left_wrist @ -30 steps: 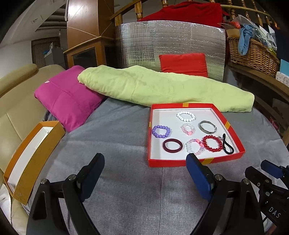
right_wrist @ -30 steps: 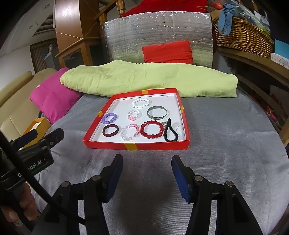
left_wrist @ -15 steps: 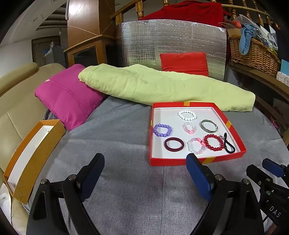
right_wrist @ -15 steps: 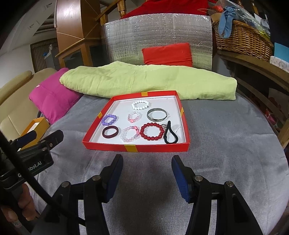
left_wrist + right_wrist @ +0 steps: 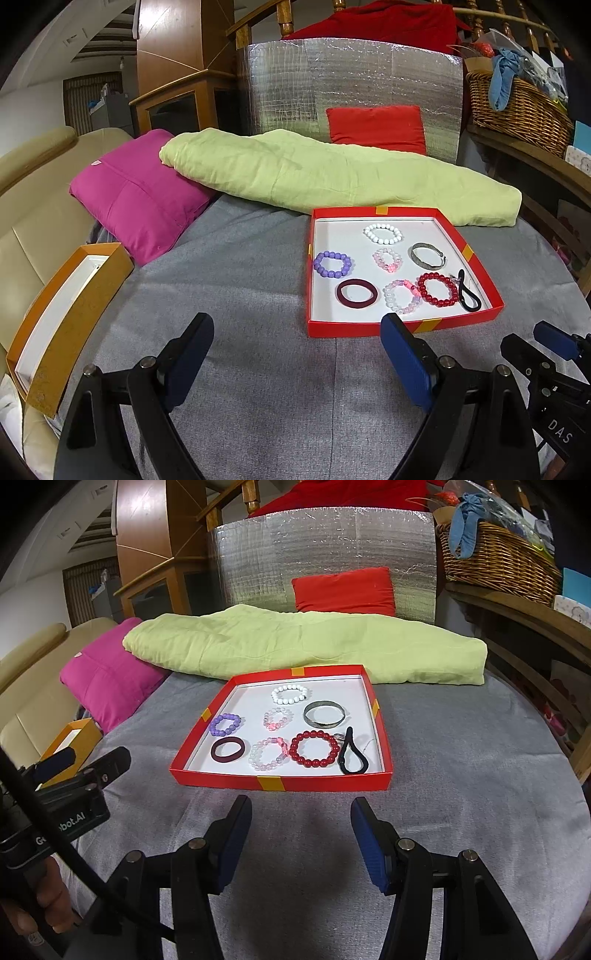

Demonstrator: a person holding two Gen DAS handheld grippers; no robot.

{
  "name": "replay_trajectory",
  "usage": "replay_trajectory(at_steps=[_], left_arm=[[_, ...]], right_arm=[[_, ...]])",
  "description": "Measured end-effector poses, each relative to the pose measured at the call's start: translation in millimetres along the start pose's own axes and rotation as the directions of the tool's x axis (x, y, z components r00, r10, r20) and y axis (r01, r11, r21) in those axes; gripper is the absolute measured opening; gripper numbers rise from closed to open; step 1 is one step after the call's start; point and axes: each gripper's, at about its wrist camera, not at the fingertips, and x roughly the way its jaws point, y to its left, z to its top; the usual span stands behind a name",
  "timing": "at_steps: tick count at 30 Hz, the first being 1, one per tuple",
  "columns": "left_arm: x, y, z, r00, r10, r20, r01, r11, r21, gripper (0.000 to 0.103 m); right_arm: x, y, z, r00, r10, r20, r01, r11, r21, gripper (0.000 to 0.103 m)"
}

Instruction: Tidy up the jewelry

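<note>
Left view: left gripper (image 5: 295,345) hung over the grey cloth (image 5: 236,280) w/ jaws spread, nothing held, orange box (image 5: 62,325) waiting at its left (probably the destination). Right view: right gripper (image 5: 301,821) also spread and empty, squared up to the red tray (image 5: 280,781), bracelets (image 5: 314,753) lying loose inside.

Each tool is built of matte black plastic arms ending in two flat blue pads with a fine ribbed texture. On the left tool (image 5: 297,350) round silver screw heads sit at the arm joints. The right tool (image 5: 301,834) has the same blue pads and silver screws. White lettering marks both black bodies, partly hidden. A thick black cable crosses the right view's lower left, where bare fingers (image 5: 44,904) show.
</note>
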Motion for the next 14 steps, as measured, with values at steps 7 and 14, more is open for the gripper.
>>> replay_trajectory(at_steps=[7,14], left_arm=[[-0.2,1.2,0.6,1.000,0.000,0.001,0.000,1.000,-0.002,0.092],[2.3,3.1,-0.2,1.000,-0.029,0.000,0.029,1.000,-0.001,0.092]], right_arm=[[1.4,4.9,0.3,1.000,-0.001,-0.001,0.001,1.000,-0.003,0.060],[2.1,4.9,0.7,1.000,-0.002,-0.001,0.002,1.000,-0.007,0.060]])
